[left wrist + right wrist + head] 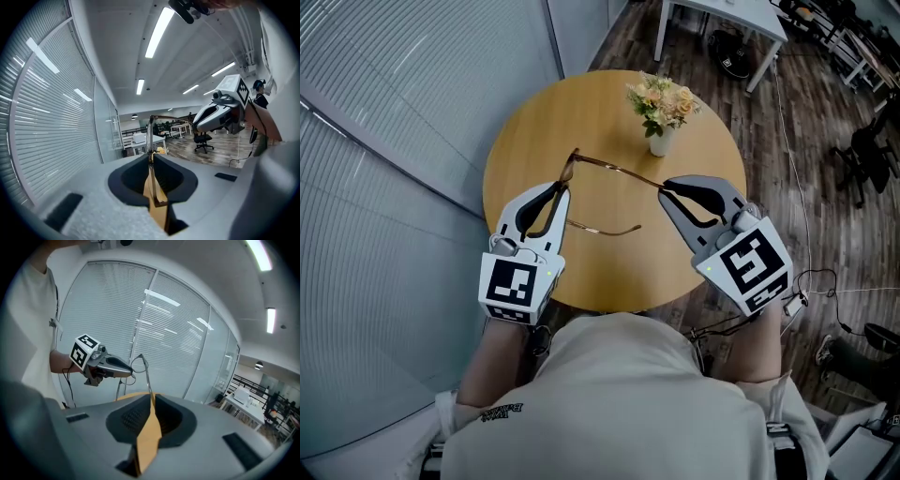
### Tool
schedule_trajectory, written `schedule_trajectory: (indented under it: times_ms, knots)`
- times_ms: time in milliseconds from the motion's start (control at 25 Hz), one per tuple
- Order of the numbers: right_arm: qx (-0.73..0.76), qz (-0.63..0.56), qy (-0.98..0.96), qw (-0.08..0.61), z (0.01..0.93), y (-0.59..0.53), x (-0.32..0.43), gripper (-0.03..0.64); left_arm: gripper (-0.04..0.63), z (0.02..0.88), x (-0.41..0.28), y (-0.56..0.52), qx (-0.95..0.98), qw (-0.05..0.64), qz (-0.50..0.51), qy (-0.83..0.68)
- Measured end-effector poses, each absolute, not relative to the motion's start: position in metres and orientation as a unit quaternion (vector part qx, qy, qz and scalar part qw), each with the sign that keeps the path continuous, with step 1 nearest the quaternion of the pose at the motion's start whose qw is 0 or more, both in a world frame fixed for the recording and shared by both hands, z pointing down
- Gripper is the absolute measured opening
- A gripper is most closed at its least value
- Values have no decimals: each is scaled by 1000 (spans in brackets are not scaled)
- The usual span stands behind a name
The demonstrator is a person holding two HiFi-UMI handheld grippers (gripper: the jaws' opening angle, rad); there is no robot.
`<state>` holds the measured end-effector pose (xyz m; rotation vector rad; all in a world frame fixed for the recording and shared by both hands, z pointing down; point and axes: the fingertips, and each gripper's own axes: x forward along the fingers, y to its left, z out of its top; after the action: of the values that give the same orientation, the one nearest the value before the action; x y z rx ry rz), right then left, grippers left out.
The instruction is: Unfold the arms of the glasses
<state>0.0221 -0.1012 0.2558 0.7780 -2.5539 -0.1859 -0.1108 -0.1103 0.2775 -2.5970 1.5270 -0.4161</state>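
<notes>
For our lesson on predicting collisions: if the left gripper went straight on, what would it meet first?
The left gripper already grips the glasses; beyond them, probably the flower vase, slightly right.

Bright, even light from ceiling strip lights [159, 30]; gripper views warp and darken at edges.

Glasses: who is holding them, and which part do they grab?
Both grippers hold the glasses. The left gripper pinches the front frame, and the right gripper pinches the end of one arm.

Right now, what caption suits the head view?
The left gripper and right gripper hold glasses over a round table with a flower vase.
</notes>
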Motion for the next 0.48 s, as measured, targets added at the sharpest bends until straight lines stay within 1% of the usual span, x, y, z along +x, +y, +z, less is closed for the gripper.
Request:
schedule_trajectory:
  times_ms: [200,320,480]
  knots:
    - [284,-72,-936,193,236,-98,23,41,43,255,-123,-125,-840,63,-117,526]
    - [326,-91,-926,168,216,-105,37,41,43,240,-123,-129,-840,70,-93,529]
    - [384,-101,-911,112,188,-116,60,40,43,223,-118,-131,-842,83,-69,528]
